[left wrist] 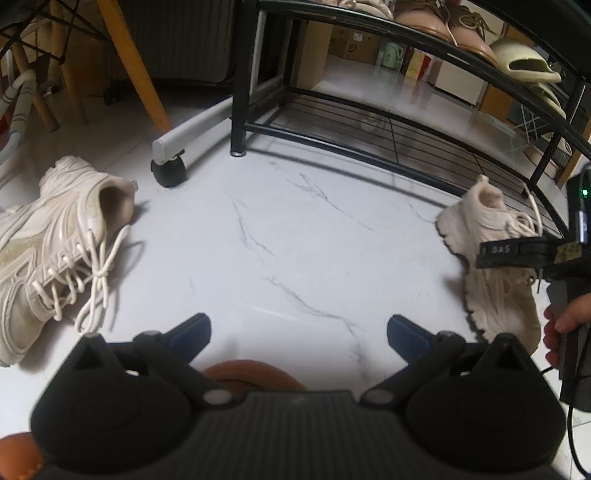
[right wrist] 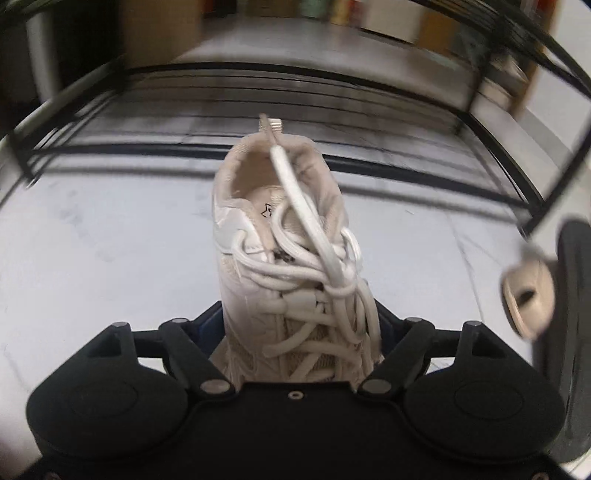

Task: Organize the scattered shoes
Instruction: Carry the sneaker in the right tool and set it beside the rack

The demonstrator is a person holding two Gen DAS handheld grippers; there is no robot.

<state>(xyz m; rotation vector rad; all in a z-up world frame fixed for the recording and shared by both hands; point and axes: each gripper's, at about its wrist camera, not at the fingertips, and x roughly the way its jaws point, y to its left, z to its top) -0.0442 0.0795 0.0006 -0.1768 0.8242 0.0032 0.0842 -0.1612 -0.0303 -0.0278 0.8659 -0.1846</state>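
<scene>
The right gripper [right wrist: 301, 332] is closed on a cream chunky lace-up sneaker [right wrist: 288, 266] at its forefoot, blue pads pressing both sides, heel pointing toward the black metal wire shoe rack [right wrist: 258, 92]; whether the sole touches the floor cannot be told. The left gripper [left wrist: 299, 332] hovers wide open with nothing between its blue-padded fingers [left wrist: 194, 330], above the white marble-veined tile floor [left wrist: 280, 229]. A matching cream sneaker with loose white laces [left wrist: 55, 251] lies on its side on that floor to the left, near a grey bar on a black caster wheel [left wrist: 168, 171]. Tan shoes [left wrist: 447, 22] and olive foam slides [left wrist: 528, 64] sit on the rack's upper shelf.
</scene>
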